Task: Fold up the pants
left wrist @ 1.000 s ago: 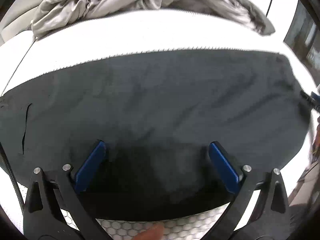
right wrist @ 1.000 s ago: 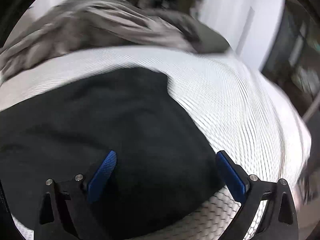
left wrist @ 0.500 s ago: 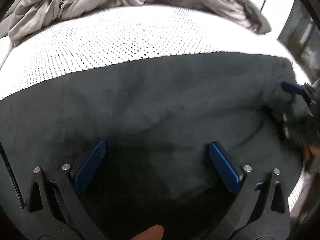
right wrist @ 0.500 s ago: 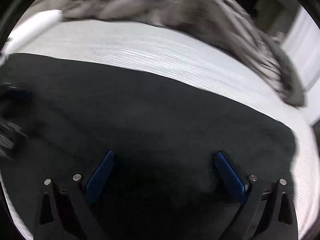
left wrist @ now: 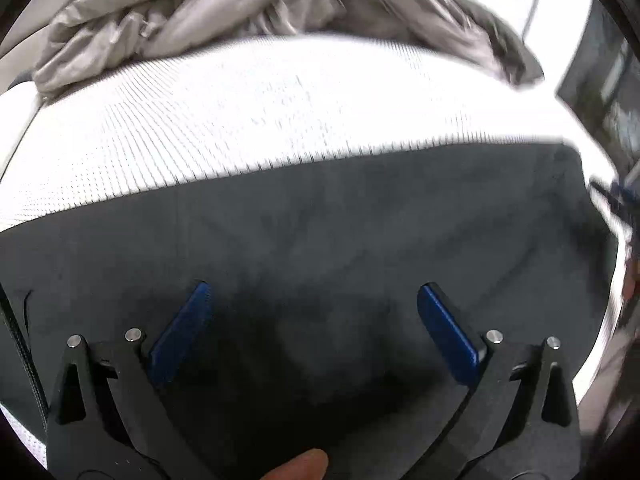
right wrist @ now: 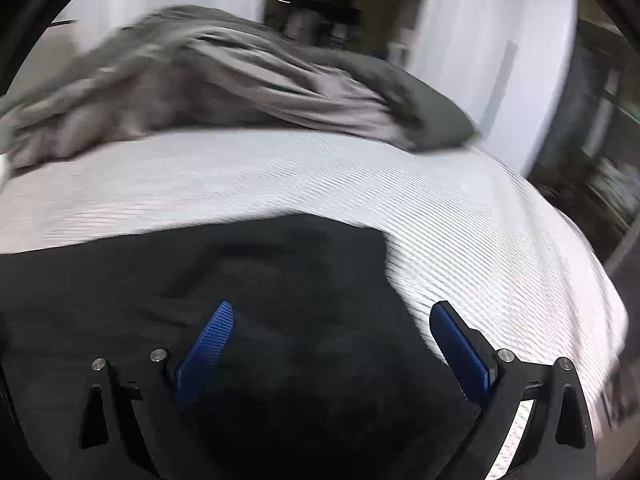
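The mattress (left wrist: pixel 280 92), covered in white textured fabric, is the work surface; its broad flat area allows the garment to be spread out. A crumpled grey blanket (left wrist: pixel 224 4) lies along the far side, well apart from the work area, presumably pushed back to keep that area free.

The black pants (left wrist: pixel 340 232) lie flat on the near part of the mattress, with shallow creases across the cloth. In the right wrist view their far right corner (right wrist: pixel 372 236) ends on the mattress, with white fabric exposed beyond it.

The left tool (left wrist: pixel 312 320) hangs over the middle of the pants, jaws spread wide, nothing between them. The right tool (right wrist: pixel 332 336) is likewise wide open and empty, positioned over the right edge of the pants: one finger over black cloth, the other over the mattress. This placement suggests preparation to grip an edge for a fold. Contact with the cloth cannot be determined.

A fingertip (left wrist: pixel 300 466) shows at the bottom edge of the left view.
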Demonstrator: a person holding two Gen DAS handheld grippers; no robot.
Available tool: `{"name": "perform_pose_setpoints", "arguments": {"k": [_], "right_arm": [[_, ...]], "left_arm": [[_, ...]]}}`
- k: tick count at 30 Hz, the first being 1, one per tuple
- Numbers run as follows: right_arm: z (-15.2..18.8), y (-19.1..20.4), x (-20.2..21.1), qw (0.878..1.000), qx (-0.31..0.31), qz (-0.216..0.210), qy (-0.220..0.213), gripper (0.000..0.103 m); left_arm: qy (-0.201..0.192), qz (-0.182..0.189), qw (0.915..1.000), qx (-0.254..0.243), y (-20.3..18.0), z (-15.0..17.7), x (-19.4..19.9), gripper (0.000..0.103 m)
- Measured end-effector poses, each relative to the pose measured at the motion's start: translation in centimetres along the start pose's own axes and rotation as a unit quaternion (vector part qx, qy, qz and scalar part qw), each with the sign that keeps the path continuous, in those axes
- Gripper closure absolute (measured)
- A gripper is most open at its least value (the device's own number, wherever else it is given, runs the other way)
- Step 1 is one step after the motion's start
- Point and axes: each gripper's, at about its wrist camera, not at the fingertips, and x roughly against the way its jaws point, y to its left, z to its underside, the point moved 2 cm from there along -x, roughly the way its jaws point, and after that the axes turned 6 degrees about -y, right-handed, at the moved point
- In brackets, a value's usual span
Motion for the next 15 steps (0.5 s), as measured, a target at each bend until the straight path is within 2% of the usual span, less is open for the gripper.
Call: {"name": "perform_pose_setpoints", "arguments": {"k": [2,5,7,9,10,12,14,15], "right_arm": [[0.0,3.7,-1.1,0.998,0.033,-0.046,0.023,0.003],[-0.5,9.2,-3.8,0.991,0.092,-0.085,0.040,0.003],[-1.8,11.2,-6.4,0.986,0.111,-0.112,0.043,0.003],[-3.6,11.3,-9.9,0.979,0.118,-0.147,0.075,0.004],[-3.5,10.6,-11.3,0.978,0.130,-0.137,0.088,0.004],[-3.9,6.8,-13.2,0.983,0.141,-0.070,0.090,0.003],[-3.9,1.1,-14.4,0.991,0.093,0.026,0.088,0.003],[-3.8,-0.4,-14.8,0.992,0.073,0.048,0.092,0.003]], "left_arm": [[-0.010,-0.011,0.9996,0.022,0.7,-0.8,-0.8,0.001],[0.025,-0.031,0.9984,0.040,1.6,-0.7,-3.6,0.001],[0.026,-0.034,0.9989,0.019,1.4,-0.5,-4.1,0.001],[0.027,-0.035,0.9990,0.000,1.1,-0.4,-4.1,0.001],[0.025,-0.032,0.9992,-0.001,1.2,-0.3,-4.0,0.001],[0.021,-0.028,0.9994,-0.001,1.2,-0.2,-3.8,0.001],[0.020,-0.029,0.9993,-0.012,1.0,0.0,-3.7,0.001],[0.021,-0.031,0.9992,-0.017,0.7,0.2,-3.6,0.001]]}}
